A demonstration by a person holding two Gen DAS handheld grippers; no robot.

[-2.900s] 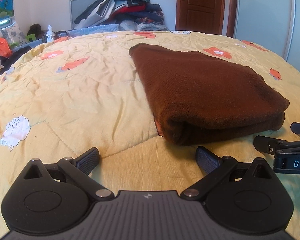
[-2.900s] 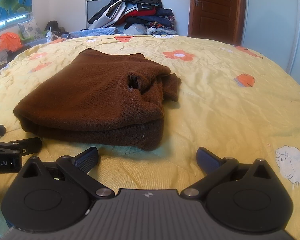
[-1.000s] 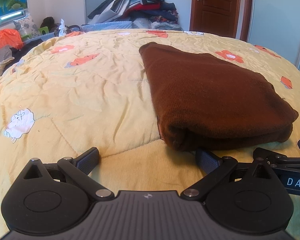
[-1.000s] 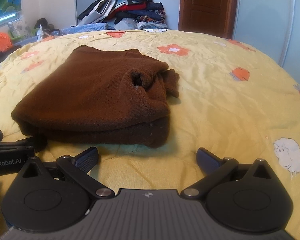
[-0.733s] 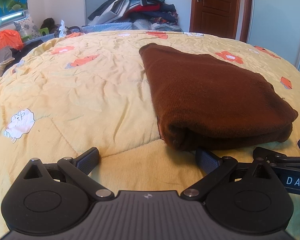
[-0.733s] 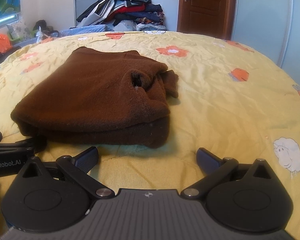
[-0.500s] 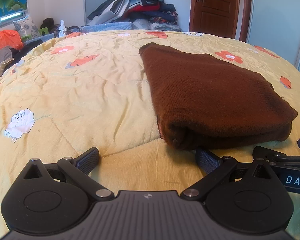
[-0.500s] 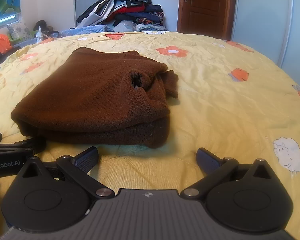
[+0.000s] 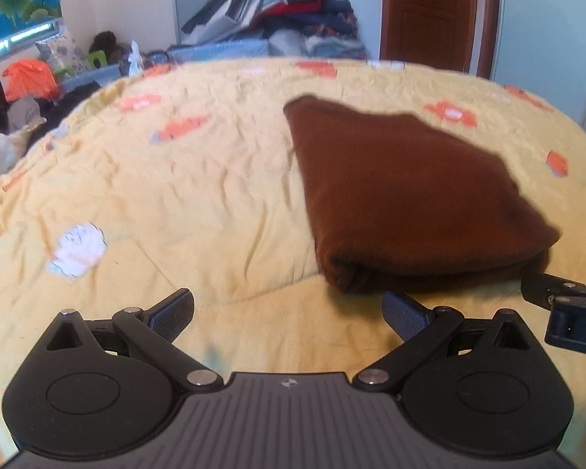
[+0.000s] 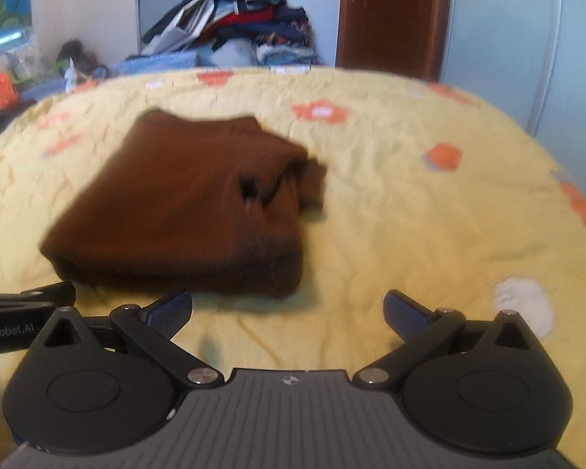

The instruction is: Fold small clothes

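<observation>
Plainly spread wide, left gripper (image 9: 288, 306), pinching nothing, low over yellow quilt (image 9: 199, 195). Folded brown garment (image 9: 406, 199) lying flat on quilt, mid-bed, just beyond that gripper's right finger (image 9: 404, 310); touching or not, cannot tell. Likewise spread and empty, right gripper (image 10: 287, 308), near the garment's near edge, not touching. Far back, heaped clothes (image 10: 234, 27); far right, wooden door (image 10: 386, 15).
</observation>
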